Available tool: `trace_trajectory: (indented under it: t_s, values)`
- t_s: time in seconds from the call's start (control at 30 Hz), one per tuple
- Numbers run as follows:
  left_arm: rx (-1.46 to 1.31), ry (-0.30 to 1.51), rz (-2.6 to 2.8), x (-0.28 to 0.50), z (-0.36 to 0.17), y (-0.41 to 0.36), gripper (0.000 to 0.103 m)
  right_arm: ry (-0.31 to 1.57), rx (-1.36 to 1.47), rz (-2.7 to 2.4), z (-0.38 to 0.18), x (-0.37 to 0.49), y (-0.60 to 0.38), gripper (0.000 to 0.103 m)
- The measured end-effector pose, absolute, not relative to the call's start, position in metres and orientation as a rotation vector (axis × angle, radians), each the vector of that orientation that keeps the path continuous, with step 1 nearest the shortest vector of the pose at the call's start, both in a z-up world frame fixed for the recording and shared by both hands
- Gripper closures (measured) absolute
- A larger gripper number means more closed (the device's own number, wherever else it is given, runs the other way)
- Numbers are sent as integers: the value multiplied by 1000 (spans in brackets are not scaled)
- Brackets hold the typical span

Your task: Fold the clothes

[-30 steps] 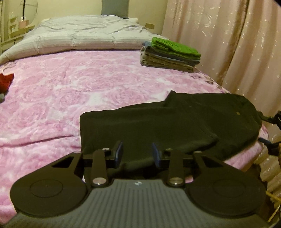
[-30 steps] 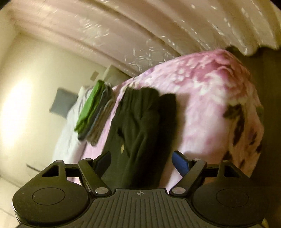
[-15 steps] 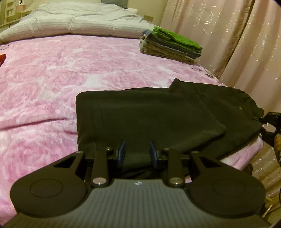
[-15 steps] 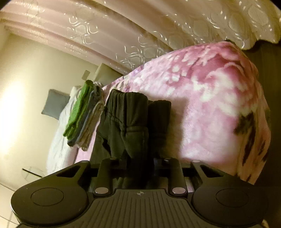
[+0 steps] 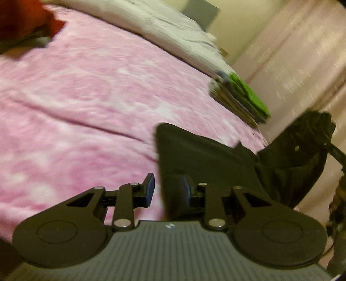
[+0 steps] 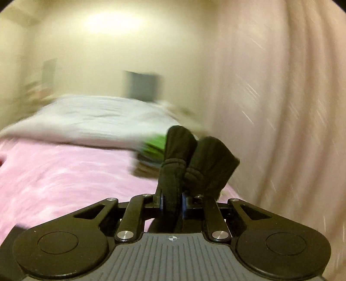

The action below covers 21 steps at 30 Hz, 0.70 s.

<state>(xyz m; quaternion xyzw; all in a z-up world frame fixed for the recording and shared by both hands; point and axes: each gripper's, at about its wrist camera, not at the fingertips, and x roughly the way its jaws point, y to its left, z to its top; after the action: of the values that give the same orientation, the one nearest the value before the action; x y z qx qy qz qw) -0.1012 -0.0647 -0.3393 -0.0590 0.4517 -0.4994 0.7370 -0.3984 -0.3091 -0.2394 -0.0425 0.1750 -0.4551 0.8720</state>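
A dark garment (image 5: pixel 207 160) lies on the pink bedspread (image 5: pixel 86 103) near the bed's right edge. My left gripper (image 5: pixel 167 189) is open, its jaws astride the garment's near left edge, not clamped. My right gripper (image 6: pixel 172 202) is shut on the garment's bunched end (image 6: pixel 190 160) and holds it lifted above the bed. In the left wrist view that lifted end (image 5: pixel 307 138) hangs at the right. Both views are motion-blurred.
A stack of folded clothes with a green piece on top (image 5: pixel 244 101) sits by the bed's right edge, also in the right wrist view (image 6: pixel 153 149). A red item (image 5: pixel 32 19) lies far left. A white duvet (image 6: pixel 90 121) covers the head end. Curtains (image 6: pixel 281 108) hang at right.
My right gripper closed on the garment's end and has lifted it off the bed, swinging to face the headboard. My left gripper opened wider and shifted to the garment's left edge.
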Motion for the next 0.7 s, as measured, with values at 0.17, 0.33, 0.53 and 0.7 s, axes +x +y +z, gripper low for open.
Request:
trace_trajectory:
  t_s: [0.17,0.33,0.53,0.7]
  values:
    - [-181,1028,-1041,-82,-346,-36,81,475,-376,-597,-296,-329,-217,88]
    - [-191,1097,-999,-77,-363,-18,81,716,-577,-380,-398,-299,-160,87]
    - [-209,1103,-1003,-77,-371,-11,81,592,-572,-413,-369,-297,-164,88]
    - [-217,1102,-1001,-79,-373,-8,81,549,-618,-329,-361,-298,-135,88]
